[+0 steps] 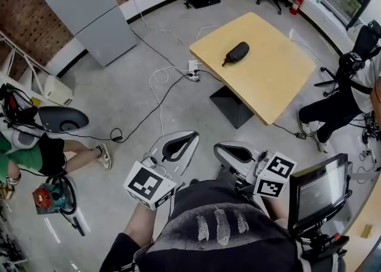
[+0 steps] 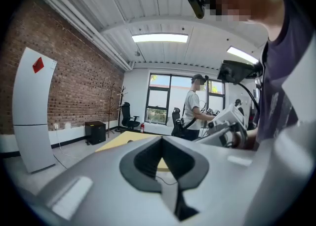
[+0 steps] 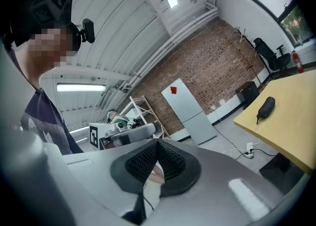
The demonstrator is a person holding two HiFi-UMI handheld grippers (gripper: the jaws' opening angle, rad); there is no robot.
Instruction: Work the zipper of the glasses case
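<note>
The glasses case [image 1: 237, 52] lies well ahead of both claws, near the middle of the yellow worktop [image 1: 271, 83] and apart from its edges. The left claw [image 1: 191, 138] and the right claw [image 1: 219, 146] are each pressed together on nothing. The case is dark and oblong, with a thin tail at one end. Grey floor [image 1: 125, 104] strewn with cables [image 1: 159, 80] separates the claws from the worktop.

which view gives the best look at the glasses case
The head view: the glasses case lies whole on the yellow table, seen from above. The right gripper view shows it small and distant at the picture's right. In the left gripper view only a strip of table shows; the case cannot be made out.
</note>
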